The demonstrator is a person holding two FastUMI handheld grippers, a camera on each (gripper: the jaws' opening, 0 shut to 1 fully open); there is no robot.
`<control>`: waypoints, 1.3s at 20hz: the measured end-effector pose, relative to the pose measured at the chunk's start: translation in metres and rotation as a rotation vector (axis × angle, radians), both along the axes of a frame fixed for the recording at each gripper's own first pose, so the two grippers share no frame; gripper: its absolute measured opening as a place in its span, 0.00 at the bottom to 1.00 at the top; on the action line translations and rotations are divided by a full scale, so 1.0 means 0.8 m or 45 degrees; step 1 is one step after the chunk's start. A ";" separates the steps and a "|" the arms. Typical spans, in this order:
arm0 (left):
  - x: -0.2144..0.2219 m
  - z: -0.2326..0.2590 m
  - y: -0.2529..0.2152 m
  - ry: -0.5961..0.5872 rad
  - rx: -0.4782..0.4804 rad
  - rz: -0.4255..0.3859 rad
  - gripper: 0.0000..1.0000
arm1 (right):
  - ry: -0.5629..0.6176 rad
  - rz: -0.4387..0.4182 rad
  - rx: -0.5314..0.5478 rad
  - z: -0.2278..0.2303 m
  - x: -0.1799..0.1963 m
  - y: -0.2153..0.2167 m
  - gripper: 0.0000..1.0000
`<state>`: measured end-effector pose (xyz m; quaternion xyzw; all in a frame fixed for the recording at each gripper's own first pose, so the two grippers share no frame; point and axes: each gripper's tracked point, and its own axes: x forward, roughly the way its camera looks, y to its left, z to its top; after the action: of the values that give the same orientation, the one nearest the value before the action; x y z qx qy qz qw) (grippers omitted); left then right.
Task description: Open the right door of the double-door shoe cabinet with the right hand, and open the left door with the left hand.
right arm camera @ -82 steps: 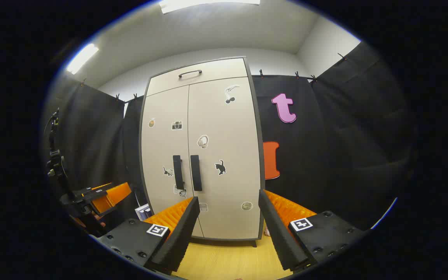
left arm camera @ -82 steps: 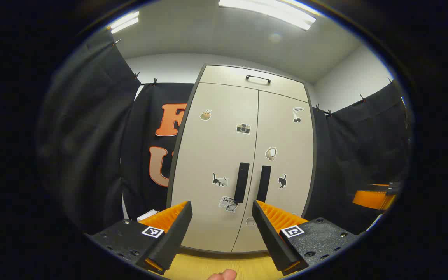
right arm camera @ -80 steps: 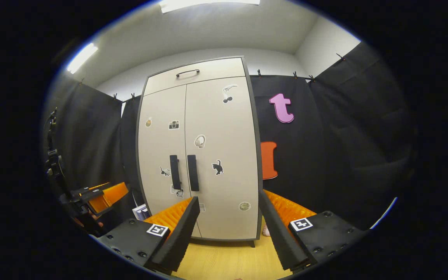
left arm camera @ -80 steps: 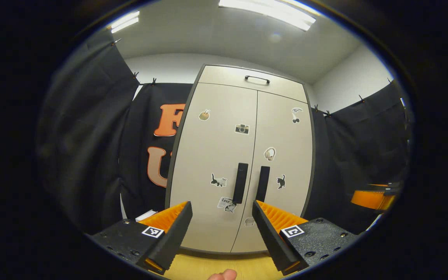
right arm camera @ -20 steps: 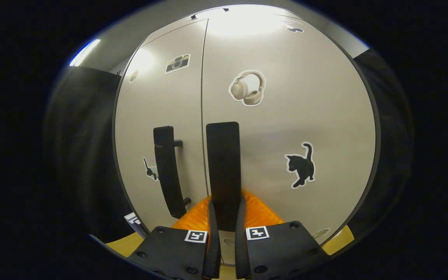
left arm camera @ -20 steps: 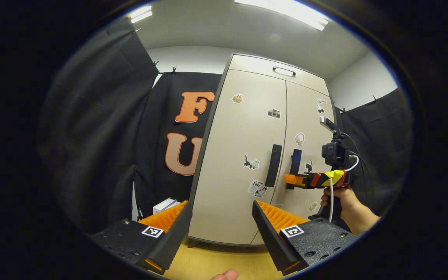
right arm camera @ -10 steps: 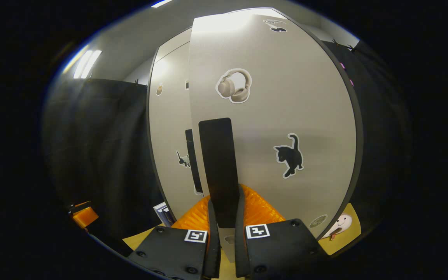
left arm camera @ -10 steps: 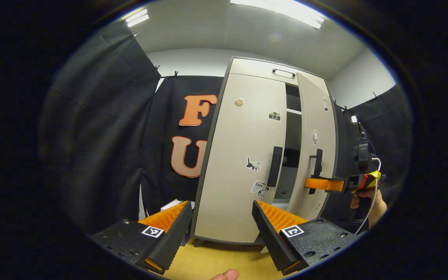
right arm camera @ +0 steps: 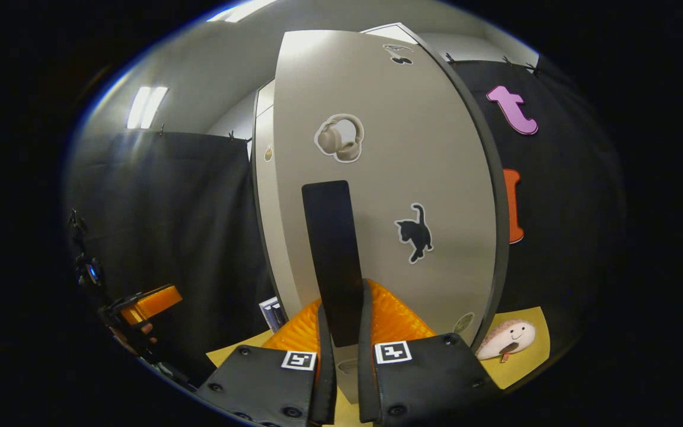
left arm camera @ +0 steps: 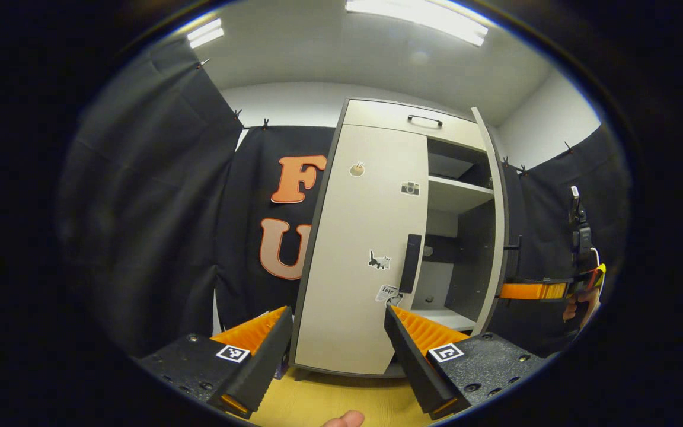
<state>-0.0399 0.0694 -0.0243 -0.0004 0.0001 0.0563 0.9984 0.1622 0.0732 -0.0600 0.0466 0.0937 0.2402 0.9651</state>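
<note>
Shoe cabinet (left arm camera: 371, 118): one. Doors: two, the left door (left arm camera: 356, 255) closed, the right door (right arm camera: 436, 178) swung open. Vertical black handles: two, the left handle (left arm camera: 410, 263) and the right handle (right arm camera: 332, 255). Top drawer handle (left arm camera: 424, 120): one. Grippers: two, the left gripper (left arm camera: 338, 350) and the right gripper (right arm camera: 341, 362). Stickers counted on the left door: four, among them a camera sticker (left arm camera: 410, 188) and a cat sticker (left arm camera: 379, 260). Stickers counted on the right door: four, among them a headphones sticker (right arm camera: 339, 137) and a black cat sticker (right arm camera: 414, 232). Shelves seen inside: two, an upper shelf (left arm camera: 457, 188) and a lower shelf (left arm camera: 445, 318). Plush toy (right arm camera: 504, 339) on the floor: one.
</note>
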 end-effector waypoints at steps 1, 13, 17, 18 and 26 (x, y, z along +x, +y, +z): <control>0.003 -0.003 -0.003 0.002 -0.007 -0.004 0.94 | -0.003 0.001 0.009 0.001 -0.002 -0.004 0.23; 0.004 -0.006 0.004 0.004 0.009 0.007 0.94 | -0.072 -0.019 -0.012 0.006 -0.011 -0.026 0.22; 0.006 -0.007 0.009 0.002 0.010 0.018 0.94 | -0.076 -0.023 -0.045 0.008 -0.015 -0.032 0.22; 0.006 -0.008 0.010 0.005 0.008 0.017 0.94 | -0.072 -0.022 -0.047 0.008 -0.016 -0.034 0.22; 0.012 -0.013 0.010 0.009 0.000 0.011 0.94 | -0.035 -0.035 -0.055 0.010 -0.017 -0.051 0.23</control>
<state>-0.0303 0.0776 -0.0346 -0.0002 0.0035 0.0607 0.9981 0.1486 0.0321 -0.0518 0.0237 0.0848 0.2253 0.9703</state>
